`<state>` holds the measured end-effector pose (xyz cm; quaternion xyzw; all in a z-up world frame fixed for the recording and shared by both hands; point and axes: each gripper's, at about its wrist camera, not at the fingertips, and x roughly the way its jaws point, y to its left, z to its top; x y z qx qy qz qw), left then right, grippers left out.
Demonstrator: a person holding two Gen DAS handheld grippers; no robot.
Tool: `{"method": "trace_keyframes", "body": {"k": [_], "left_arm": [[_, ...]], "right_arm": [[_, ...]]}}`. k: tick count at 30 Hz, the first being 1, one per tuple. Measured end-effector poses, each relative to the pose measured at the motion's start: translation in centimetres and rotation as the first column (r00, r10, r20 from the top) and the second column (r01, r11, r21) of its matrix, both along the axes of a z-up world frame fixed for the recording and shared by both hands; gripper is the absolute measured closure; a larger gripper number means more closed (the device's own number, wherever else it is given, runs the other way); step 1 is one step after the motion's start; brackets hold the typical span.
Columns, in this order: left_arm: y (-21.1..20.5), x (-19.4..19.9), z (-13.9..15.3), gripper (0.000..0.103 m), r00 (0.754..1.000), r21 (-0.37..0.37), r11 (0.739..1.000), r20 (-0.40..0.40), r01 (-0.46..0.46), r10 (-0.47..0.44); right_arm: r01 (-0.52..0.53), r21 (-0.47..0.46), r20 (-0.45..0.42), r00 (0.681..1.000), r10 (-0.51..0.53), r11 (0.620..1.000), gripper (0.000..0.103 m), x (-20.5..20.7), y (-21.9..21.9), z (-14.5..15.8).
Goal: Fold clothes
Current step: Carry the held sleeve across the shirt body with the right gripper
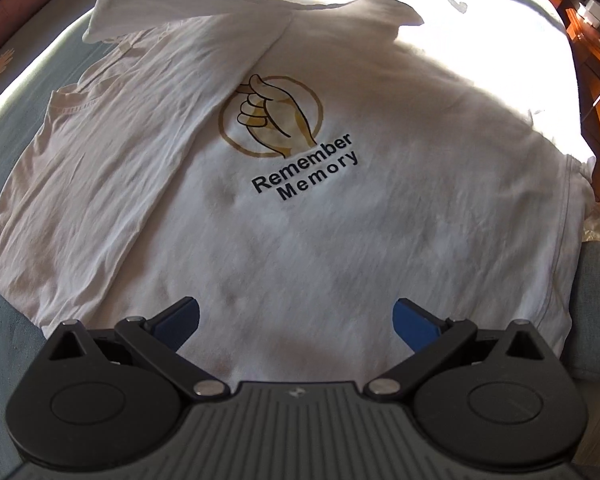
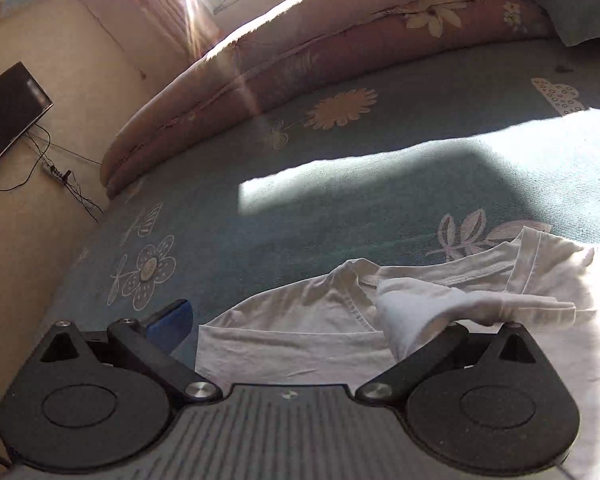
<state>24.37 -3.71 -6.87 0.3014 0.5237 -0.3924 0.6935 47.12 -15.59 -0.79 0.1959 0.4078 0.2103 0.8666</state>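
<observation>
T-shirt, white, spread on bed, one side folded inward. Left gripper held wide open, empty, above hem. Right gripper spread beside collar, one finger hidden under a fabric fold.

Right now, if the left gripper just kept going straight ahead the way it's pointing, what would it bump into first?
Most likely the white T-shirt itself. The left gripper hangs open over its lower part, aimed toward the printed hand logo. Nothing else lies between, though how far above the cloth it is cannot be judged.
</observation>
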Motion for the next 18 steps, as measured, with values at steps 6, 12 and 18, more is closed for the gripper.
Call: {"method": "trace_keyframes", "body": {"k": [6, 12, 18], "left_arm": [[0.9, -0.3, 0.1, 0.001, 1.000, -0.004, 1.000, 0.002, -0.017, 0.017], [1.9, -0.4, 0.0, 0.001, 0.999, -0.002, 0.999, 0.003, -0.039, 0.039], [2.9, -0.5, -0.1, 0.001, 0.998, -0.002, 0.998, 0.007, -0.057, 0.057]], "right_arm": [[-0.064, -0.046, 0.019, 0.998, 0.065, 0.997, 0.000, -0.1, 2.8, 0.0], [-0.130, -0.146, -0.016, 0.991, 0.129, 0.981, 0.000, 0.4, 5.3, -1.2], [-0.292, -0.488, -0.167, 0.956, 0.241, 0.822, 0.000, 0.0, 8.7, -5.5]]}}
